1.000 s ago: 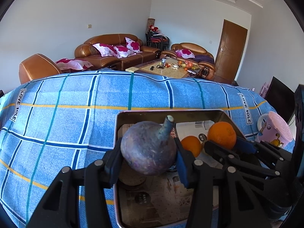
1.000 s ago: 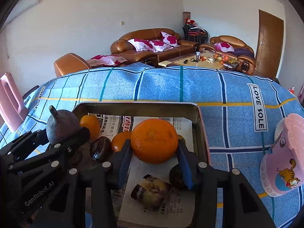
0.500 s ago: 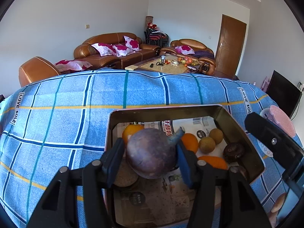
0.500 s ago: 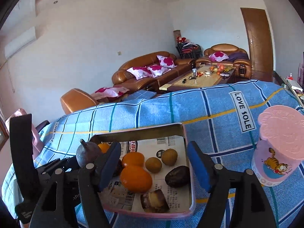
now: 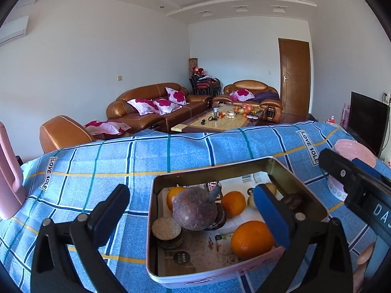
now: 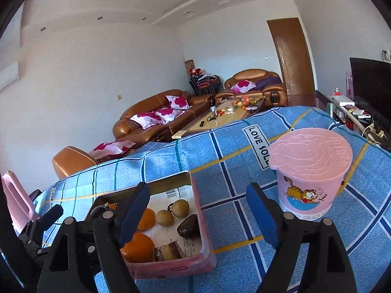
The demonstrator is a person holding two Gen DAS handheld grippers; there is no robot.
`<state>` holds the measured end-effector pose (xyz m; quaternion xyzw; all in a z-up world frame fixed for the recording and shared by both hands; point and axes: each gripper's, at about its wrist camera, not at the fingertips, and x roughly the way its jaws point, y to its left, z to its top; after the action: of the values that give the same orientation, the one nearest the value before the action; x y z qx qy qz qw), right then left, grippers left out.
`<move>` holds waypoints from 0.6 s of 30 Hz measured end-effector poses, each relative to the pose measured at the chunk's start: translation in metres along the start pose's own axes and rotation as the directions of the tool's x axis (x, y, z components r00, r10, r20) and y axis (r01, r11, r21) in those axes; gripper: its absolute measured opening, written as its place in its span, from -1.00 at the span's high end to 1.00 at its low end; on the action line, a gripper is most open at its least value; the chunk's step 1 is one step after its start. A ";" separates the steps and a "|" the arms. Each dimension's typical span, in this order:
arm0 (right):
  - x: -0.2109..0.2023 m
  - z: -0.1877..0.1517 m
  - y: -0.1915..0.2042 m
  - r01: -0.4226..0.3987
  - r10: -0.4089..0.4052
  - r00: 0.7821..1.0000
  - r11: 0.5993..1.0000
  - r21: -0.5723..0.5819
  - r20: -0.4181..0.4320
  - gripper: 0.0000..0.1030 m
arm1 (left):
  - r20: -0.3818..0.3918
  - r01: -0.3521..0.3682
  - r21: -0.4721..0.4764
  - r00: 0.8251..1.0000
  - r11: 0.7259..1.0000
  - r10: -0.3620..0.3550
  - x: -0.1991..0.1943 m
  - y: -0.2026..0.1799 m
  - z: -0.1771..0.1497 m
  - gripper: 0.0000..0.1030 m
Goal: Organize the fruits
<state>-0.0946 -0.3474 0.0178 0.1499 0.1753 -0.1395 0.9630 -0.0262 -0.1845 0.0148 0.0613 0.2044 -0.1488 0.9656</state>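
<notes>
left gripper released purple fruit into tin; both fingers opening, empty

My left wrist cam is looking forward and down from close above the tin tray. My right one is sitting further right, facing the pink cup. Both are catching that tray and the sofas behind.

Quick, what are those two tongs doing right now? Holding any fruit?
Left tongs: jaws opening wide, holding nothing; the purple fruit sits in the tin.
Right tongs: jaws opening, nothing between them.
</notes>
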 end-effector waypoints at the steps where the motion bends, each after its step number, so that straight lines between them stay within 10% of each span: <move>1: -0.004 -0.001 0.003 0.009 -0.009 1.000 1.000 -0.018 0.023 -0.60 | 0.014 0.004 -0.001 1.000 1.000 -0.004 -0.004 0.001 -0.001 -1.00; 18: -0.065 -0.017 0.025 0.042 -0.019 0.981 0.993 -0.113 0.195 -0.61 | 0.121 -0.063 -0.028 0.990 0.998 0.066 -0.062 0.020 -0.021 -1.00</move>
<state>-0.1504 -0.3043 0.0332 0.0764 0.0907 -0.1576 0.9804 -0.0814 -0.1453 0.0224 0.0468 0.1446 -0.1186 0.9812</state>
